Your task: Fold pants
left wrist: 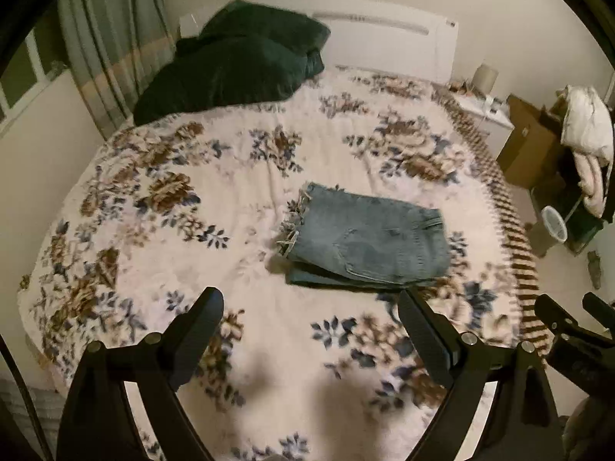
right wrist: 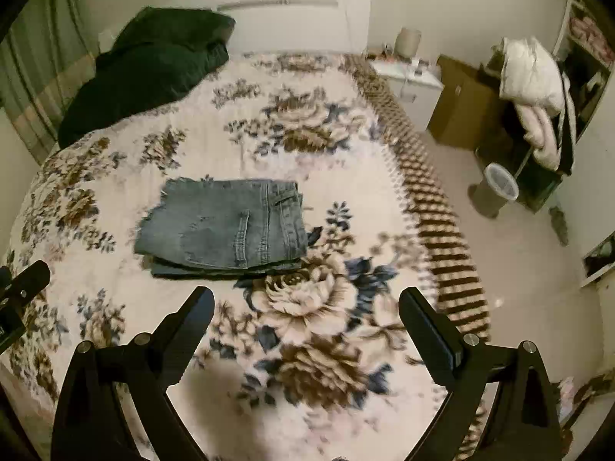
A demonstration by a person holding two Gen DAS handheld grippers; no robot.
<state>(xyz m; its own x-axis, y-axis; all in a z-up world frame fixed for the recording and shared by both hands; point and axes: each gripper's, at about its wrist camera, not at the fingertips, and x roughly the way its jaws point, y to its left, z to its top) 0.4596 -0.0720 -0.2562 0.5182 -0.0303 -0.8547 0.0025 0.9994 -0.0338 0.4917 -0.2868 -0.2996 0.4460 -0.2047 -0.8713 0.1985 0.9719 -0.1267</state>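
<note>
A pair of blue jeans [left wrist: 365,242] lies folded into a compact rectangle on the floral bedspread [left wrist: 215,176], frayed hems at its left end. It also shows in the right wrist view [right wrist: 226,226]. My left gripper [left wrist: 311,303] is open and empty, held above the bed just in front of the jeans. My right gripper [right wrist: 307,299] is open and empty, held back from the jeans and to their right. The right gripper's fingers [left wrist: 557,315] show at the right edge of the left wrist view. The left gripper's finger [right wrist: 27,274] shows at the left edge of the right wrist view.
Dark green pillows [left wrist: 230,61] lie at the head of the bed by a white headboard [right wrist: 292,19]. Right of the bed stand a white nightstand [right wrist: 411,84], a cardboard box [right wrist: 465,107], a small bin [right wrist: 496,188] and a rack with white bedding [right wrist: 534,77]. Curtains [left wrist: 111,38] hang left.
</note>
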